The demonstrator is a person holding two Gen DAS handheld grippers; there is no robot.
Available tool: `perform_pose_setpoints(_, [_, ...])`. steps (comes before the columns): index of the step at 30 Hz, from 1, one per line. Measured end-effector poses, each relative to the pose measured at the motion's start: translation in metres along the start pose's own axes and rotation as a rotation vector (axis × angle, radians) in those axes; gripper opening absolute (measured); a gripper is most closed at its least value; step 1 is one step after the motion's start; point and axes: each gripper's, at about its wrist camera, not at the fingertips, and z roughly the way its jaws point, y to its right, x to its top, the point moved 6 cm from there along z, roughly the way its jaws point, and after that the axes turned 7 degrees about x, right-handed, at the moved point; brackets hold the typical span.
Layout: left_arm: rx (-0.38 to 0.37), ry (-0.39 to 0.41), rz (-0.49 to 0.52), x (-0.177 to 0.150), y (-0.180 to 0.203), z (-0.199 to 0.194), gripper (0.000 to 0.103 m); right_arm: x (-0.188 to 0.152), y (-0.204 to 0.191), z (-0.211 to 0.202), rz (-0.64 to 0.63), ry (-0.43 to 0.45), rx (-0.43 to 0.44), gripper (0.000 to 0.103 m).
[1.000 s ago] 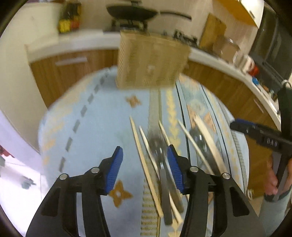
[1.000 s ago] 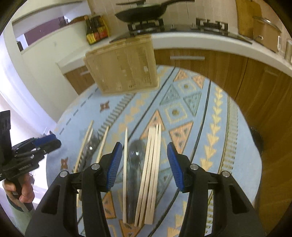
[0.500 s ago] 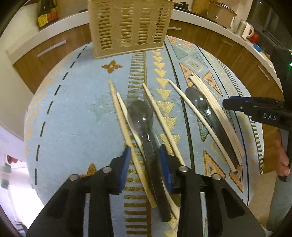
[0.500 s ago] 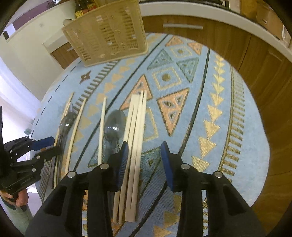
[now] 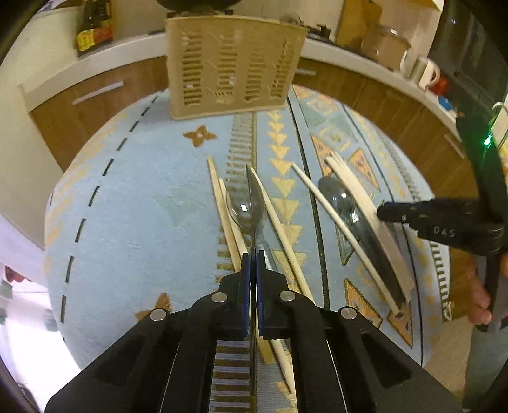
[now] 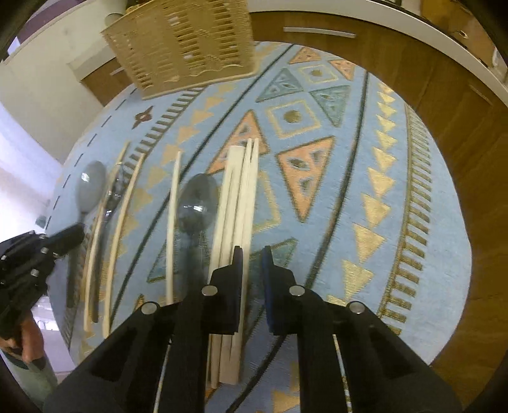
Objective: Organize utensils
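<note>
While the left gripper clamps a clear plastic spoon edge-up over the blue patterned tablecloth, the right gripper closes, nothing pinched, right of pale wooden chopsticks.

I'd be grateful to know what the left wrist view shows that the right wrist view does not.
Only the left wrist view: a sauce bottle and a mug on the counter.

Only the right wrist view: the gap of the right gripper, its jaws closing beside the chopstick bundle, whose edge seems to run between them.

Both: the basket, the patterned cloth, loose chopsticks, and the left gripper shut on a spoon.
</note>
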Motion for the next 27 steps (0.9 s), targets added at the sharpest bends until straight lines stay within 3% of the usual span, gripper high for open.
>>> perform_pose_setpoints(5, [-0.016, 0.011, -0.045, -0.004, -0.016, -0.004, 0.001, -0.003, -0.005, 0.001, 0.019, -0.024, 0.046, 0.010])
perform_pose_setpoints(9, [-0.012, 0.006, -0.090, -0.009, -0.037, -0.006, 0.001, -0.001, -0.008, 0.004, 0.008, -0.023, -0.001, 0.010])
perform_pose_setpoints(13, [0.004, 0.005, -0.084, -0.013, -0.045, -0.008, 0.001, -0.001, 0.000, 0.002, 0.028, -0.037, -0.013, 0.010])
perform_pose_setpoints(18, [0.037, -0.053, -0.057, -0.019, -0.049, 0.004, 0.002, 0.005, 0.006, 0.005, 0.057, -0.065, -0.008, 0.010])
perform_pose_setpoints(20, [0.026, -0.057, -0.066, -0.019, -0.051, 0.005, 0.002, 0.012, 0.004, 0.008, 0.038, -0.085, -0.002, 0.015])
perform_pose_setpoints(21, [0.029, -0.059, -0.069, -0.018, -0.052, 0.005, 0.004, 0.016, 0.004, 0.010, 0.036, -0.094, 0.016, 0.017])
perform_pose_setpoints(24, [0.080, -0.054, -0.073, -0.015, -0.059, 0.004, 0.027, 0.024, 0.005, 0.011, 0.044, -0.117, 0.058, 0.028])
perform_pose_setpoints(27, [0.076, -0.076, -0.054, -0.015, -0.059, 0.007, 0.031, 0.027, 0.004, 0.012, 0.009, -0.134, 0.053, 0.030])
